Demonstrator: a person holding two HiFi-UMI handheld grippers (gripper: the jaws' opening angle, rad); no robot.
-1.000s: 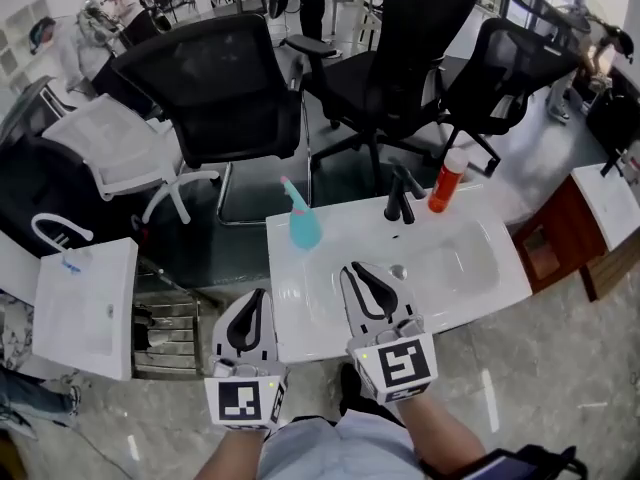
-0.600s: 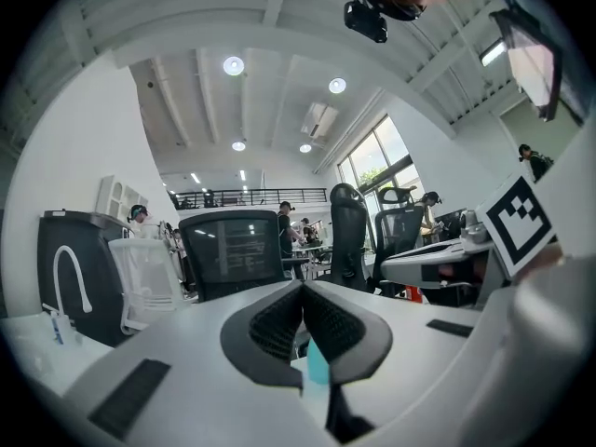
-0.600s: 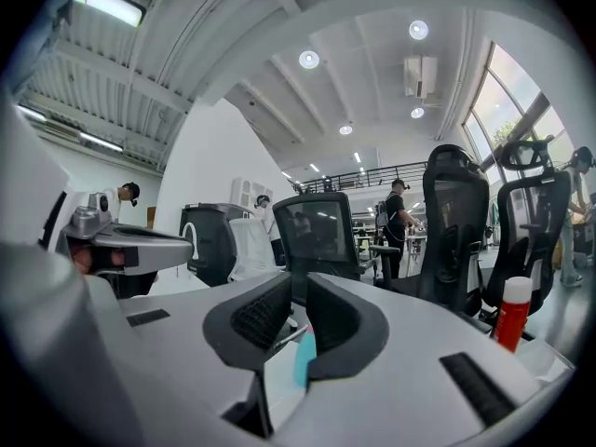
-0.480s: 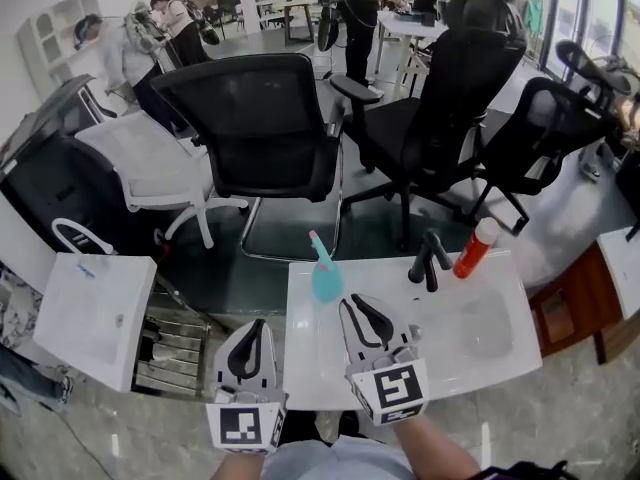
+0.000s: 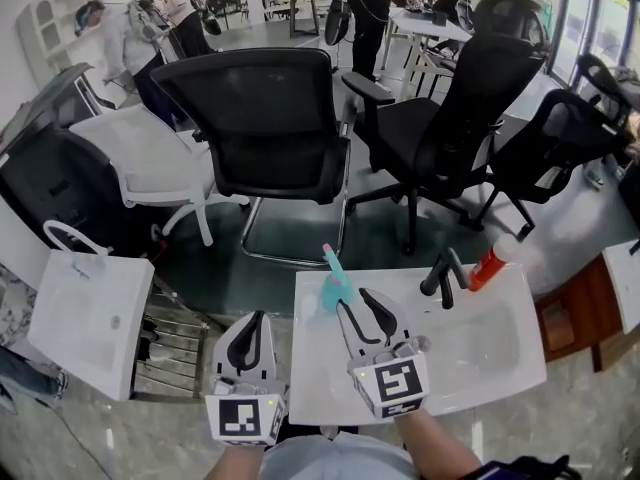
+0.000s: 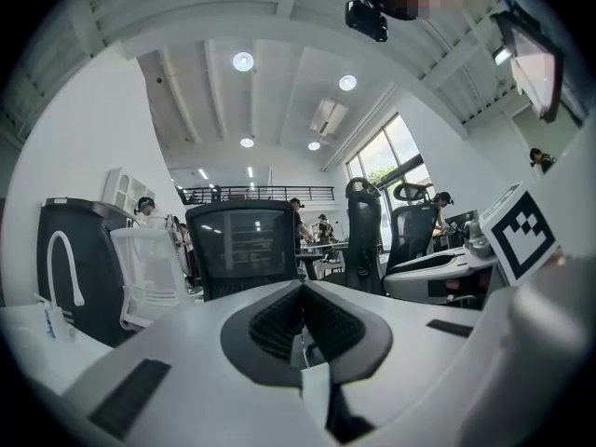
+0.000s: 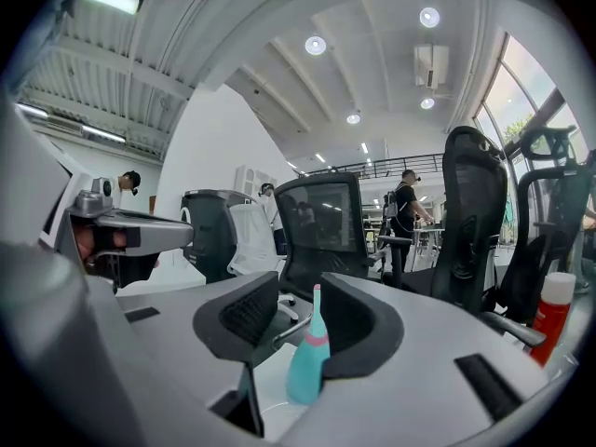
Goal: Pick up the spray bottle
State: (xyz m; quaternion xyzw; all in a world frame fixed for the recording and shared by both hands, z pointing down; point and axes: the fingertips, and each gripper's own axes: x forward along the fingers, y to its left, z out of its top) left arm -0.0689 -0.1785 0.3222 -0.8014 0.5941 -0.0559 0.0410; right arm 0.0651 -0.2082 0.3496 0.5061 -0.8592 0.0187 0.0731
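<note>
Right tool [image 5: 357, 301] jaws just being opened, nothing gripped; upright bottle [image 5: 334, 290] just beyond tips; left tool [image 5: 256, 320] clenched, farther off.

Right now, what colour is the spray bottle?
Teal spray bottle with a pink neck band; shows best in the right gripper view.

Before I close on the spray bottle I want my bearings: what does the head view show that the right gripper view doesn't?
Head view only: the black faucet and the sink bowl. Right gripper view only: ceiling lights, and the right gripper's tongs from behind, apart, just opened wider, framing the teal spray bottle ungripped. Both: that bottle, the red bottle, the black mesh chair.
</note>
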